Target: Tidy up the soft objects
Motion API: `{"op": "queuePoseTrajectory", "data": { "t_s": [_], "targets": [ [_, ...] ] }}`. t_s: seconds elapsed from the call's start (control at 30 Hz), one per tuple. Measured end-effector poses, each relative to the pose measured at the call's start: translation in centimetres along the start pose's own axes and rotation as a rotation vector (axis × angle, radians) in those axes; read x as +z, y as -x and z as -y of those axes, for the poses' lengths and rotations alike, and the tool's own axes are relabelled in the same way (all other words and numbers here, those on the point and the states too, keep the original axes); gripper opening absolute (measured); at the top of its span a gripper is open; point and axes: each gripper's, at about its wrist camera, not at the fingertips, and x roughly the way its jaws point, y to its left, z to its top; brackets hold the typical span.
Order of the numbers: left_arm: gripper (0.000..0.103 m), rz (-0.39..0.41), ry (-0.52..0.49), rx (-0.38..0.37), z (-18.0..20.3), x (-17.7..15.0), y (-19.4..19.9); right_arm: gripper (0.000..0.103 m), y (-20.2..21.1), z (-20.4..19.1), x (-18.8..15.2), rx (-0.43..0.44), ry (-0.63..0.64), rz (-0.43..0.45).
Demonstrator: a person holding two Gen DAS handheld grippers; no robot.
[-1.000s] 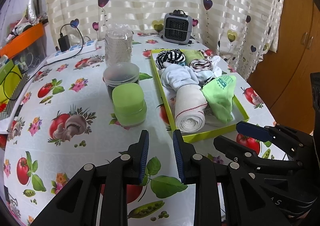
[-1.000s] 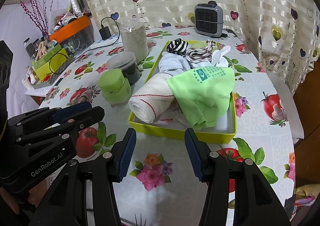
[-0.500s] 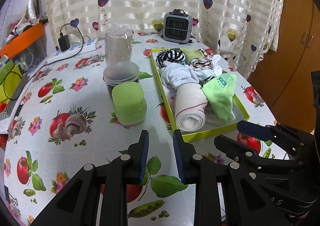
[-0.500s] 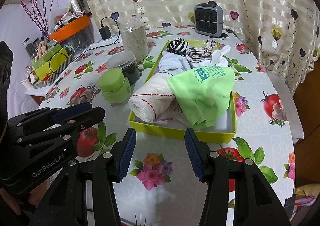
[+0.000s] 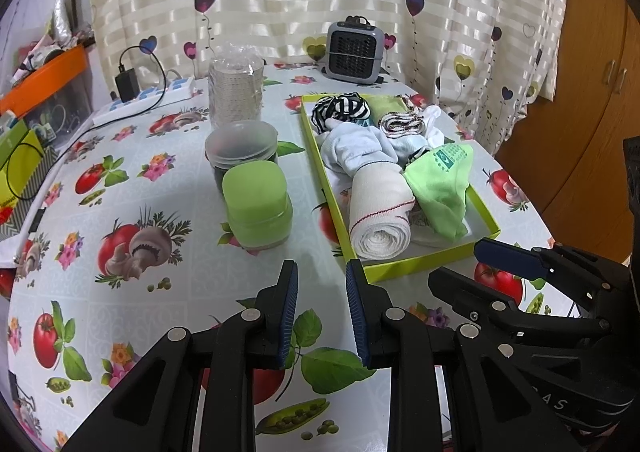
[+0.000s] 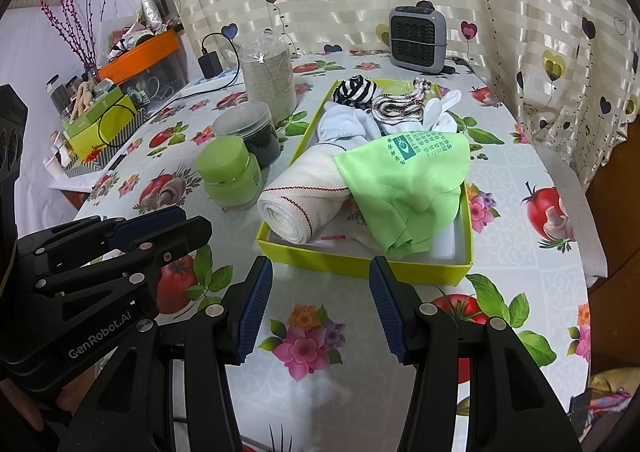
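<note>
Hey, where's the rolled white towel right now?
The rolled white towel lies in the yellow-green tray, at its near left end in the right wrist view, touching the green cloth on its right, with the green-lidded jar outside the tray.

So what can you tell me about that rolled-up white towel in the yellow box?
The rolled white towel looks like soft woven cloth, wound into a thick roll with a thin red stitched line near its end. It lies on its side along the left wall of the yellow-green box, spiral end toward the cameras. The light green cloth drapes against it; white socks touch its far end.
</note>
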Motion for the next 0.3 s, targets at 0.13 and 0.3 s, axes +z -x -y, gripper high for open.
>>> {"op": "queuePoseTrajectory", "data": {
  "t_s": [0.13,0.3],
  "targets": [
    [0.024,0.003,-0.001,0.000,0.05,0.00,0.03,0.051,-0.03,0.05,-0.02,-0.001,0.000,0.000],
    [0.024,0.007,-0.003,0.003,-0.01,-0.23,-0.19,0.051,-0.03,0.07,0.01,0.000,0.000,-0.001]
  ]
}}
